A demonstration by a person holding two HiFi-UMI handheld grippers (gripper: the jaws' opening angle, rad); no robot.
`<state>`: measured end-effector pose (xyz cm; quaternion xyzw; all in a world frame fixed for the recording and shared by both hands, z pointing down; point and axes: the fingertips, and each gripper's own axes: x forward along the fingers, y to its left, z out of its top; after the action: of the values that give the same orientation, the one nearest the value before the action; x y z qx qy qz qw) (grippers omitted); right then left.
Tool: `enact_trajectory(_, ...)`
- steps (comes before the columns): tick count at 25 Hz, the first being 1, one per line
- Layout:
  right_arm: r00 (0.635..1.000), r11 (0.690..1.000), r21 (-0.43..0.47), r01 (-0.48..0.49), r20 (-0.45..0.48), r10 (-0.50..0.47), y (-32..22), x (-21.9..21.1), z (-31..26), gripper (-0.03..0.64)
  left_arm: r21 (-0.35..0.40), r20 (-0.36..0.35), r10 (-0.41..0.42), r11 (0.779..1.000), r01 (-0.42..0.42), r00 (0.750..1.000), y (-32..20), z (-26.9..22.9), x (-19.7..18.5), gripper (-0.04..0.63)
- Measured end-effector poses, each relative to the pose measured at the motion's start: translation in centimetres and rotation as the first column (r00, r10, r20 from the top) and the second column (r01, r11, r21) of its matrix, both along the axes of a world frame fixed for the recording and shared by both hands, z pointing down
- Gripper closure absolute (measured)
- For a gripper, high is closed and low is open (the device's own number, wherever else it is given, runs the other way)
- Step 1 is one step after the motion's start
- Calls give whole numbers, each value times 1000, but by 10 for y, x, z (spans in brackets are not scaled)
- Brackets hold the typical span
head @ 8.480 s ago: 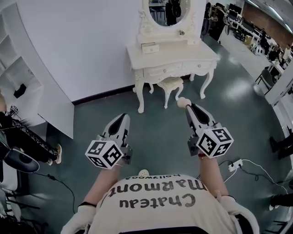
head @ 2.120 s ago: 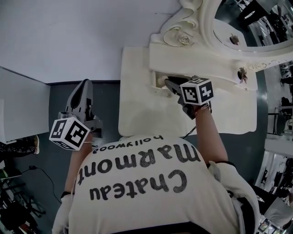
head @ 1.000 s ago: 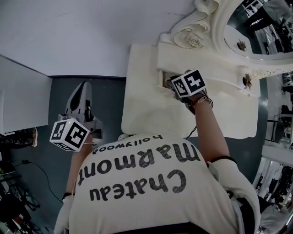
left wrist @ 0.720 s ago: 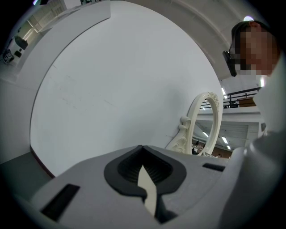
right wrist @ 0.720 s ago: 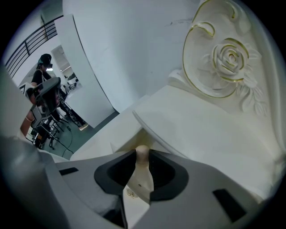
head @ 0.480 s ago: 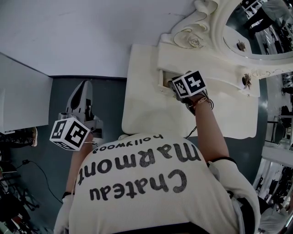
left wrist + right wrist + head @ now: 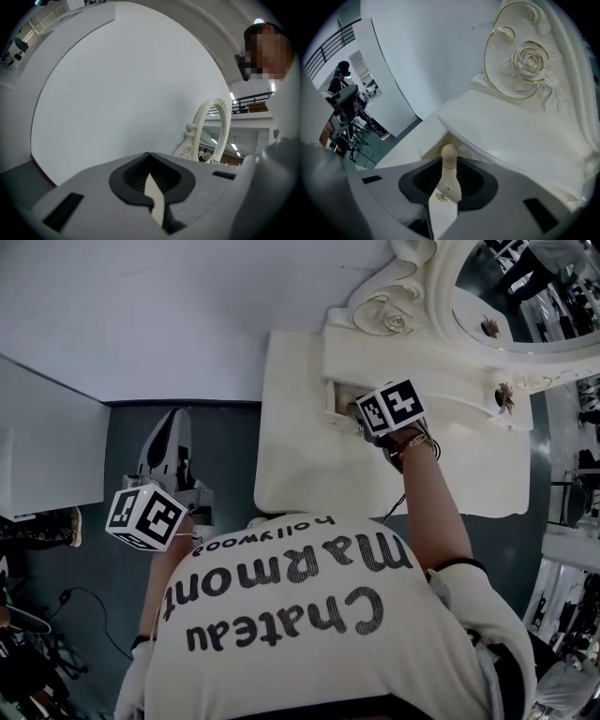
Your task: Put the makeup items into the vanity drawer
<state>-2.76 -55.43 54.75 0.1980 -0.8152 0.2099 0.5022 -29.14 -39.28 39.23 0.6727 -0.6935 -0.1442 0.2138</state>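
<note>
A small drawer [image 7: 334,401] stands pulled out a little from the raised shelf of the white vanity [image 7: 300,460]. My right gripper [image 7: 353,412] reaches to its mouth. In the right gripper view this gripper [image 7: 450,163] is shut on a cream makeup item [image 7: 449,153] with a round beige top, and the top pokes past the jaw tips just in front of the drawer [image 7: 426,151]. My left gripper [image 7: 173,432] hangs over the floor left of the vanity. In the left gripper view it [image 7: 150,161] is shut with nothing in it.
The oval mirror [image 7: 525,282] in its carved frame rises behind the shelf, with a rose carving [image 7: 529,58] just right of the drawer. A white wall [image 7: 141,306] runs behind the vanity. A white cabinet [image 7: 37,446] stands on the dark floor at the left.
Since 8.5 s ago the person has walked up to the vanity, and the right gripper has gone to the small drawer. Over the last second the grippers have barely moved.
</note>
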Motion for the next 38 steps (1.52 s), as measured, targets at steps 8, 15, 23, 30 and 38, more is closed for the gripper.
enact_trajectory(8,995,993,73,-96,48,93,0,5,-20,505,13,-5,34,999,-34,999,3,-4,0,588)
enact_trajectory(15,870,925,17,-380,346,351,21,3,-66,514,28,-1,148,989,-148,989,-10,-9,25,588)
enact_trajectory(23,676,828,103,-551,638,370,57,1,-127,561,40,15,322,946,-322,947,-19,-15,76,588)
enact_trajectory(30,552,719,175,-672,766,329,88,25,-190,572,63,47,406,911,-408,913,-6,-28,98,588)
enact_trajectory(38,508,638,209,-741,796,330,135,45,-207,574,79,86,463,880,-469,882,27,-40,108,588)
